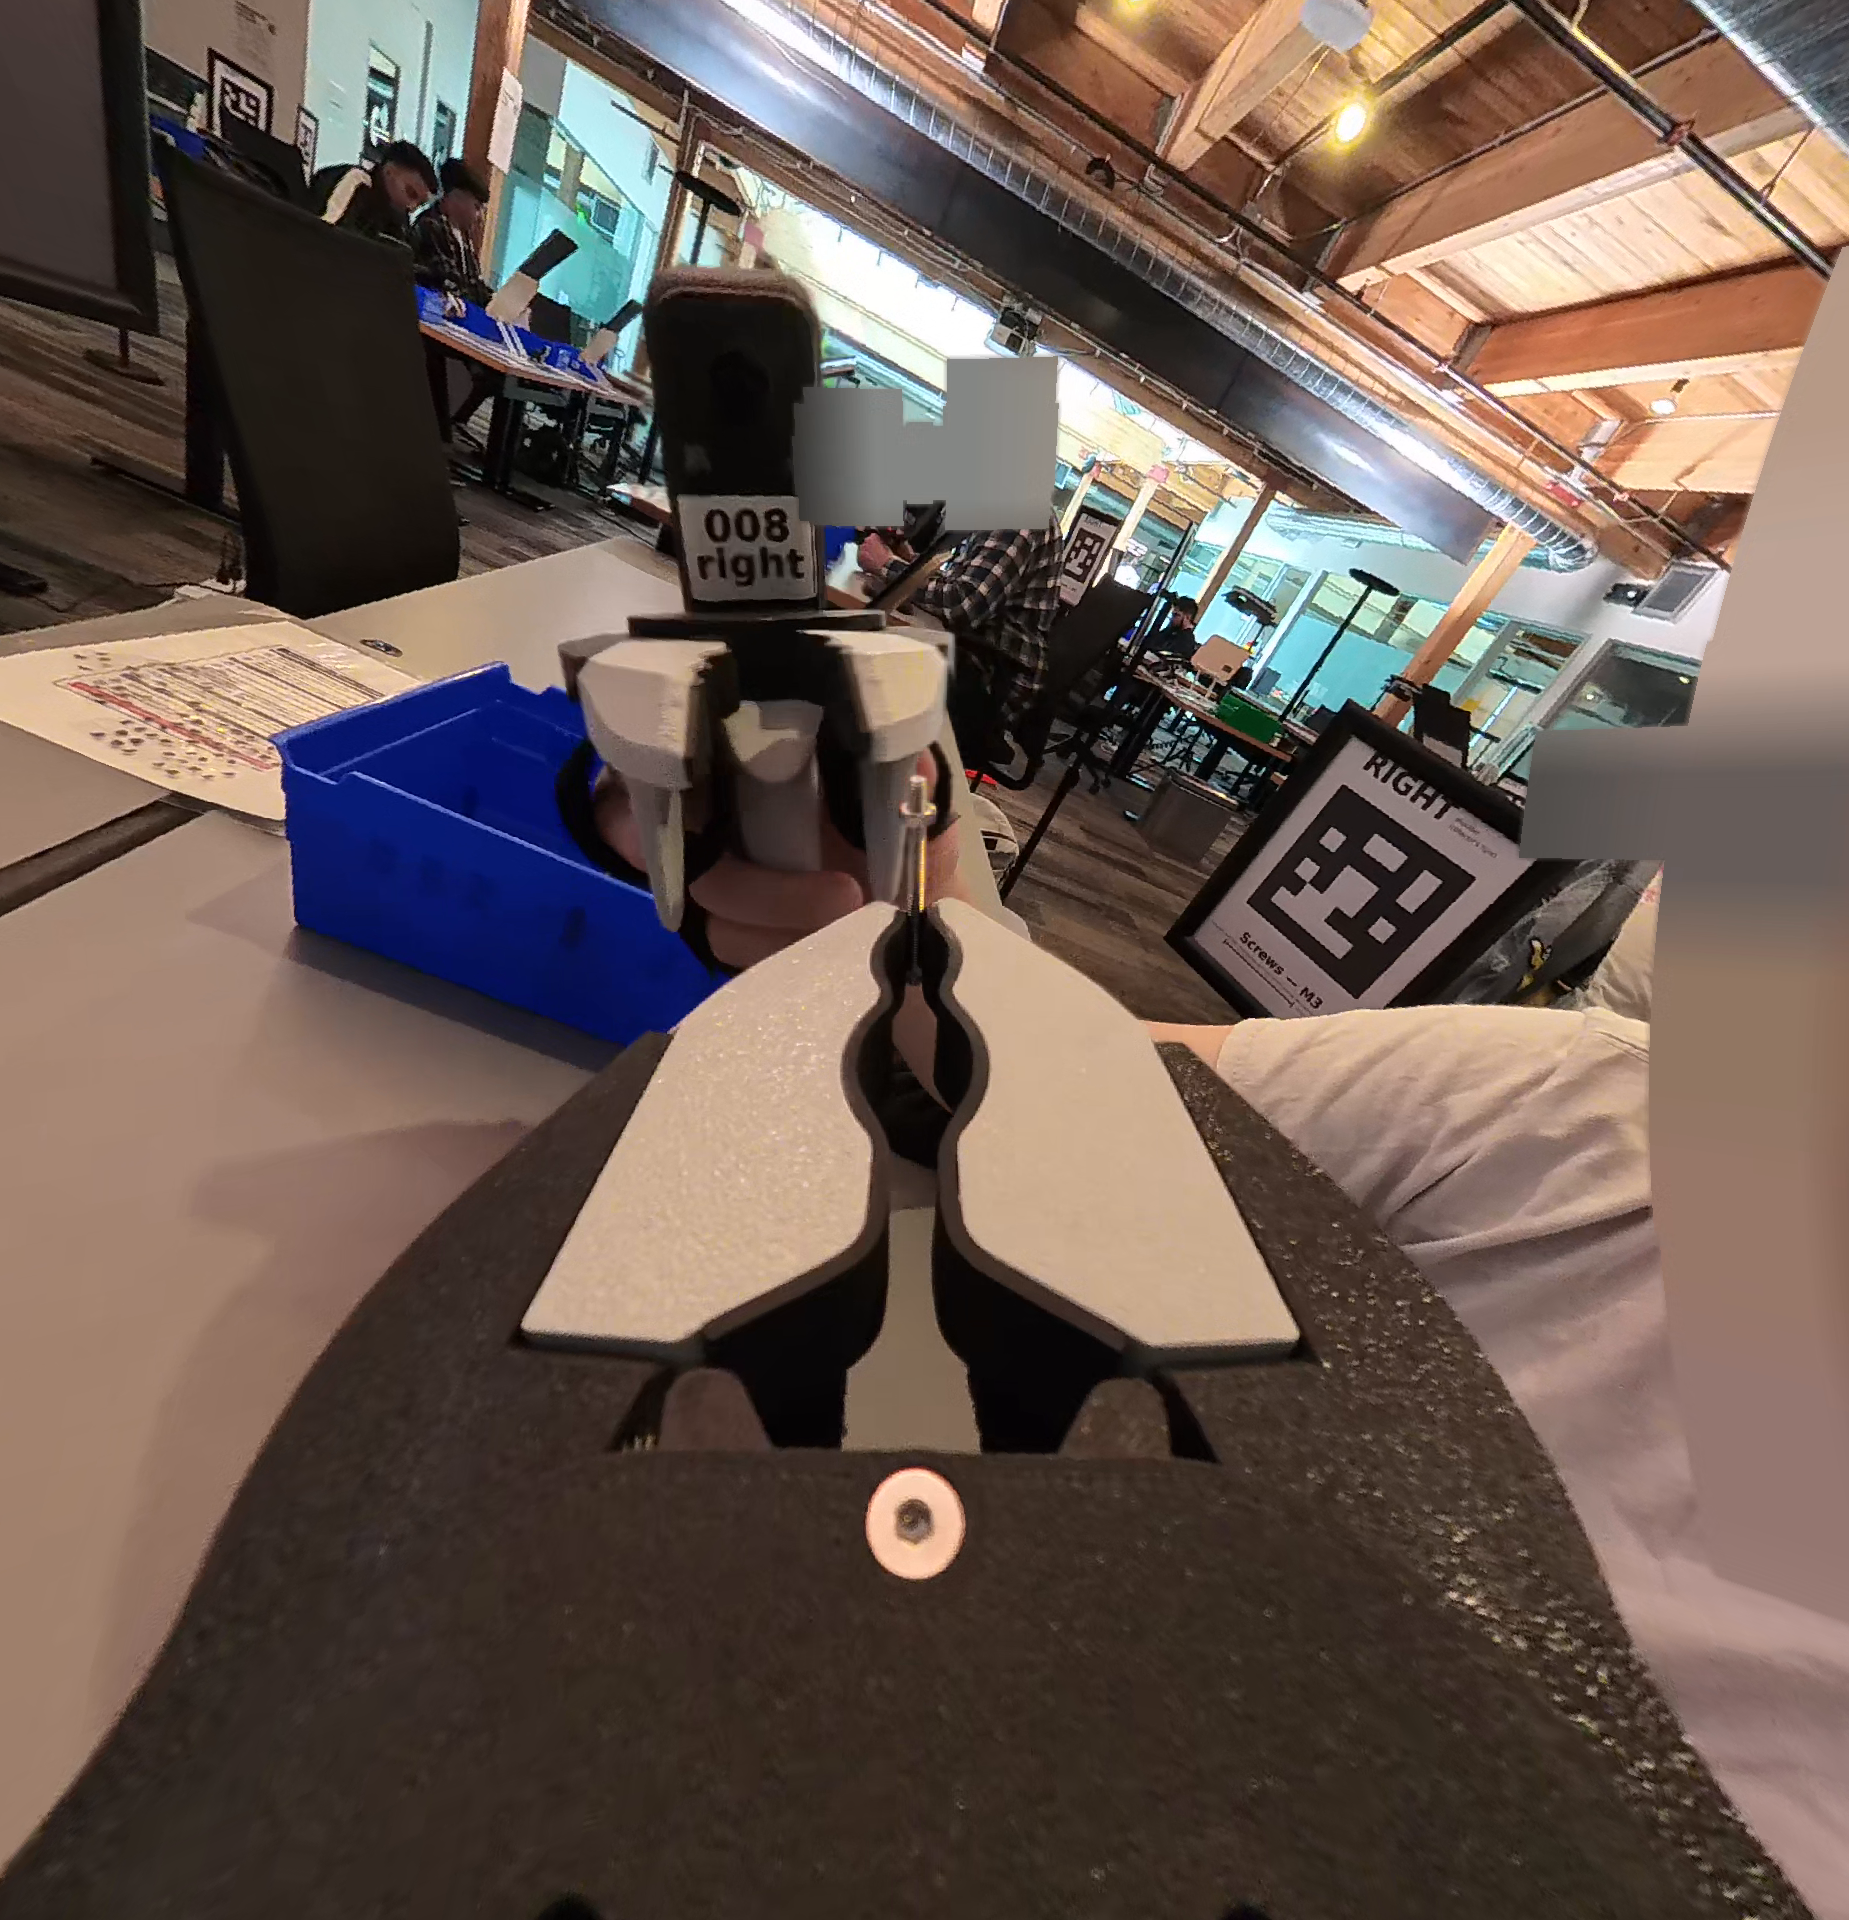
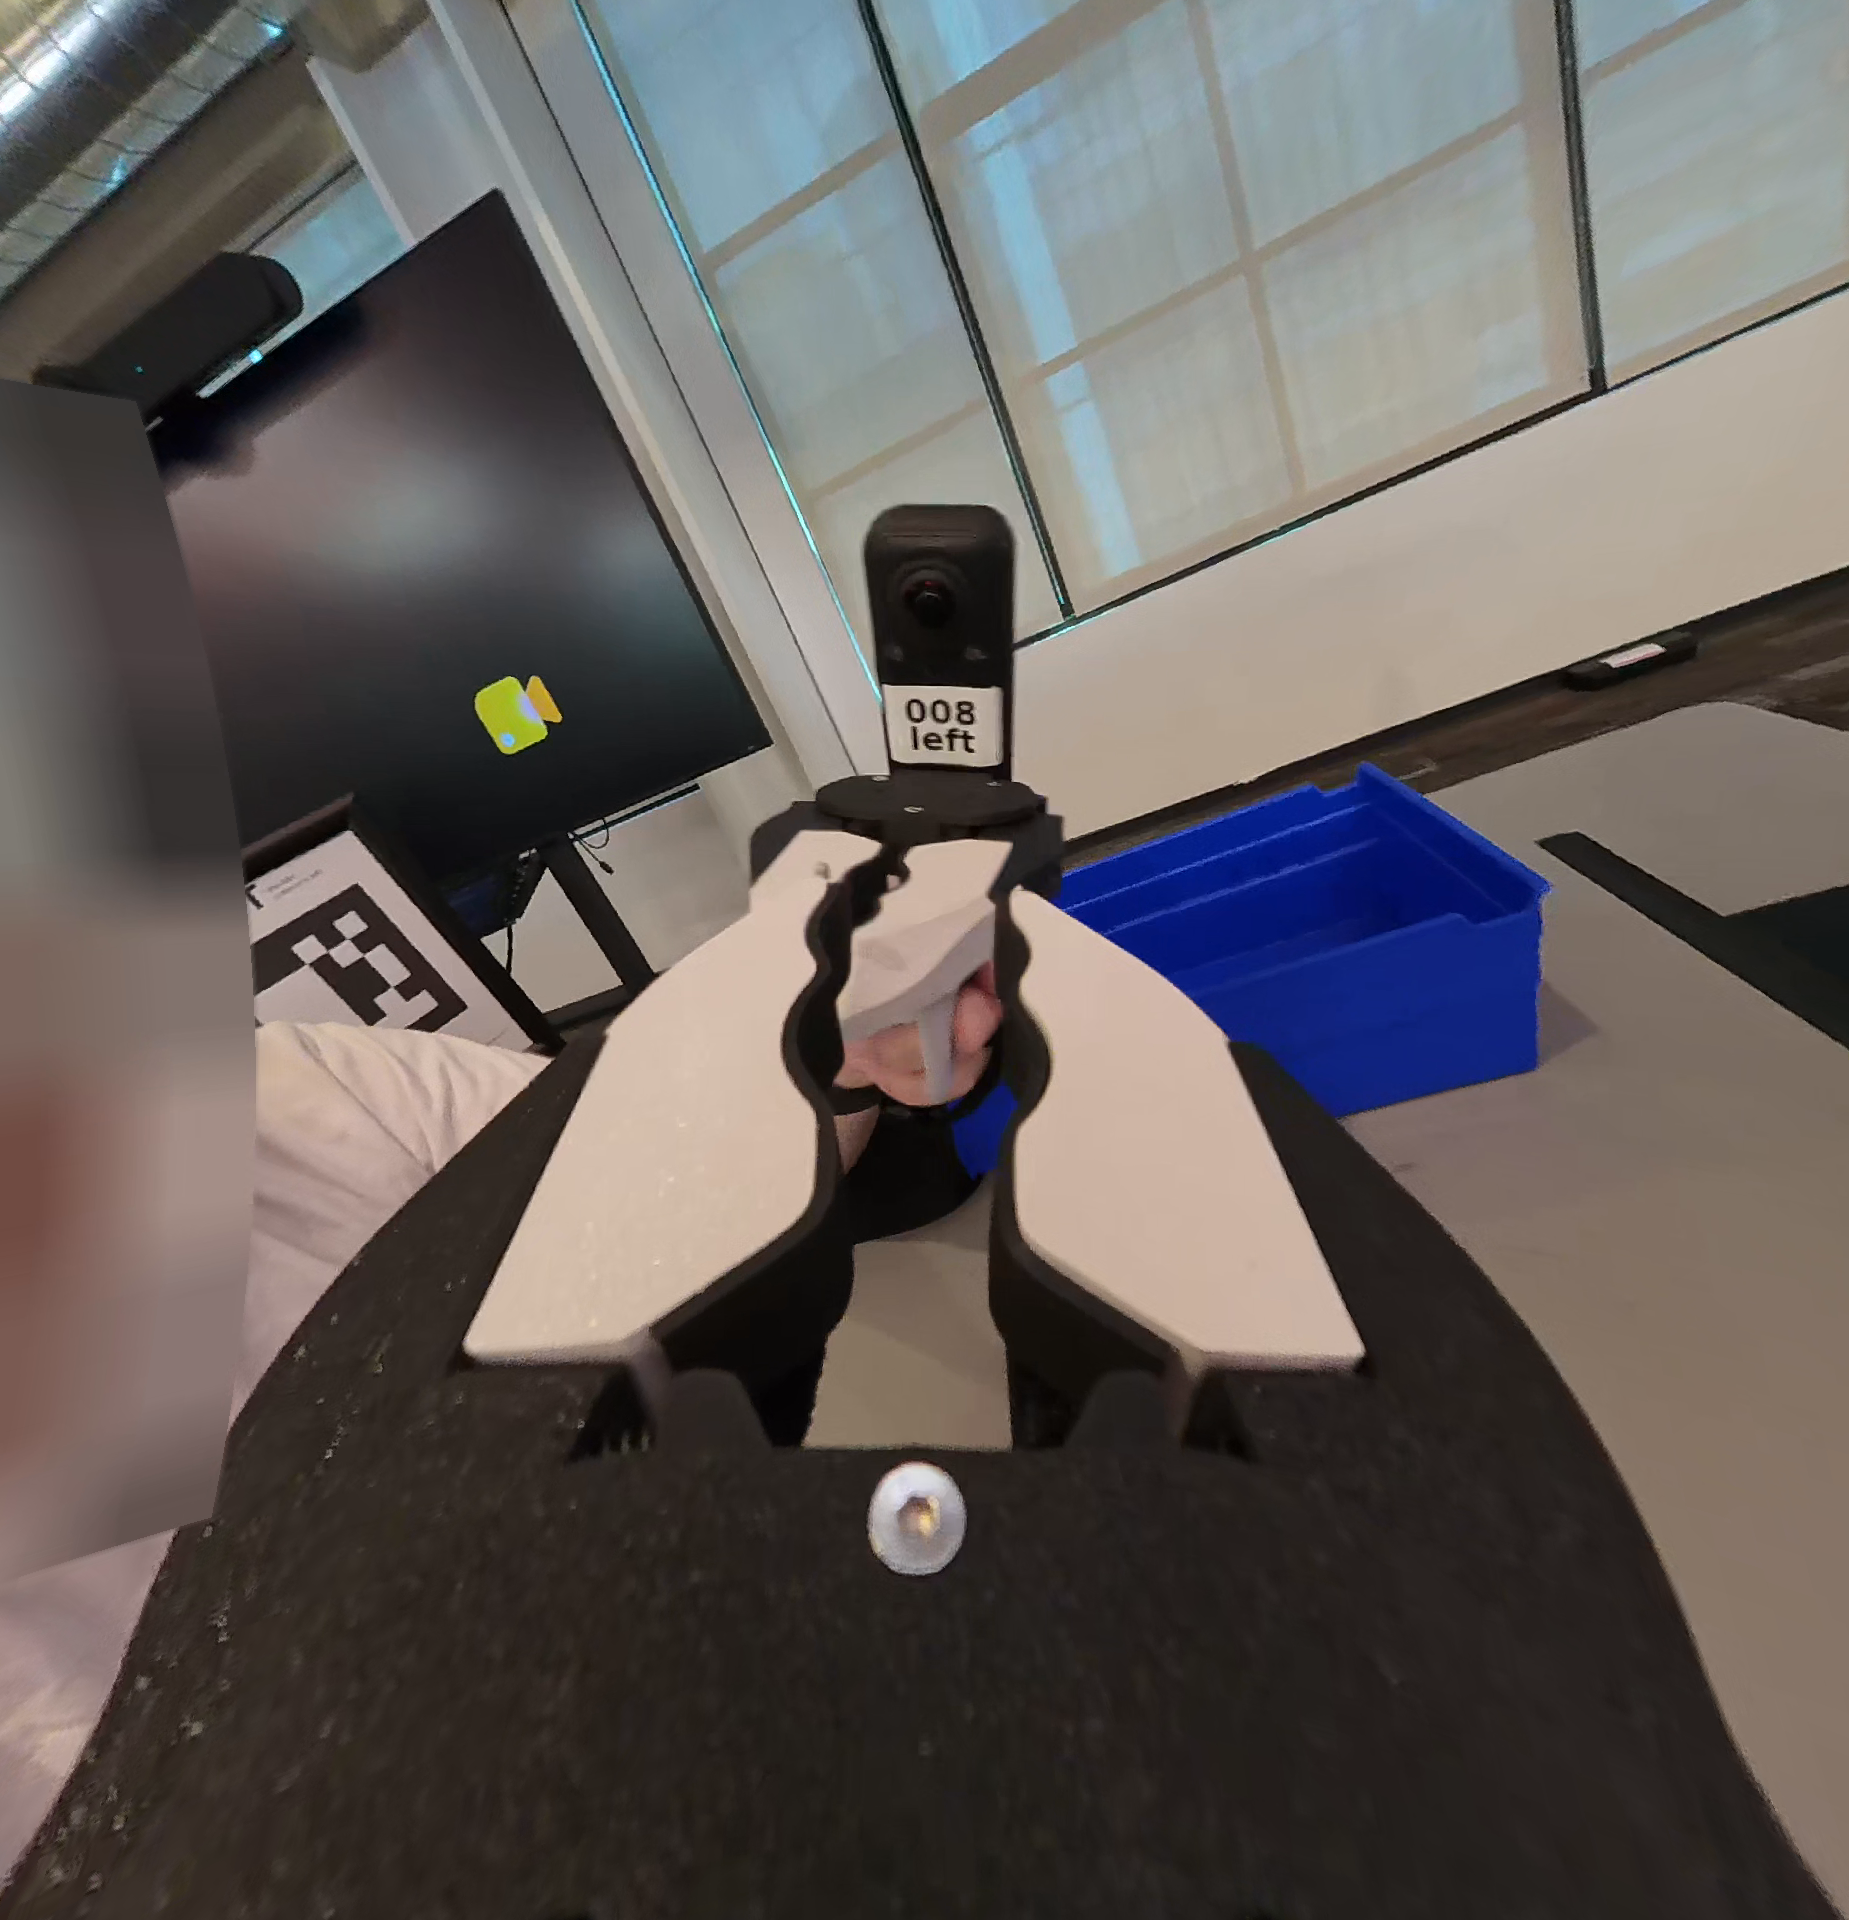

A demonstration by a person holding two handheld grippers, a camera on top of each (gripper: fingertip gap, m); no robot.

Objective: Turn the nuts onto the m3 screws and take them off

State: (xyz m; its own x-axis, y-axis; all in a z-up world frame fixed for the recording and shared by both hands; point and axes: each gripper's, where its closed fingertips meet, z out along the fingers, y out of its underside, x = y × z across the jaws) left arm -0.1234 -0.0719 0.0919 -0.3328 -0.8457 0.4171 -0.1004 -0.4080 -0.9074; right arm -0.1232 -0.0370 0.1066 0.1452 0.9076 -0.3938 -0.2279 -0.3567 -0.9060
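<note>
Above the pale grey surface (image 1: 120, 1091), both grippers face each other tip to tip; left gripper (image 1: 915, 920) has its grey jaws pinched together on the lower end of a thin silver M3 screw (image 1: 915, 862), which stands roughly upright out of the tips; small silver nut (image 1: 915, 812) sits near the screw's top end, just under the head; right gripper (image 1: 774, 883), seen from the left wrist view, has its jaws parted, one finger just beside the nut, contact not clear; in the right wrist view its tips (image 2: 904, 873) look close together at the far end but blur hides any screw or nut, so cannot tell whether it pinches anything; a bare hand (image 1: 785, 894) wraps the right gripper's handle; blue plastic bin (image 1: 452, 821) rests on the surface behind, a white printed sheet (image 1: 172, 707) beyond it, a framed black-and-white marker card (image 1: 1356, 883) to the side.

Handling, judged: screw and nut are tiny, light, rigid, smooth metal; likely to slip or tilt under side load; hold the screw low on the shank as now, leaving thread free; take the nut across its flats with light pressure; too much squeeze could flick it away; a dropped nut would be hard to find.
</note>
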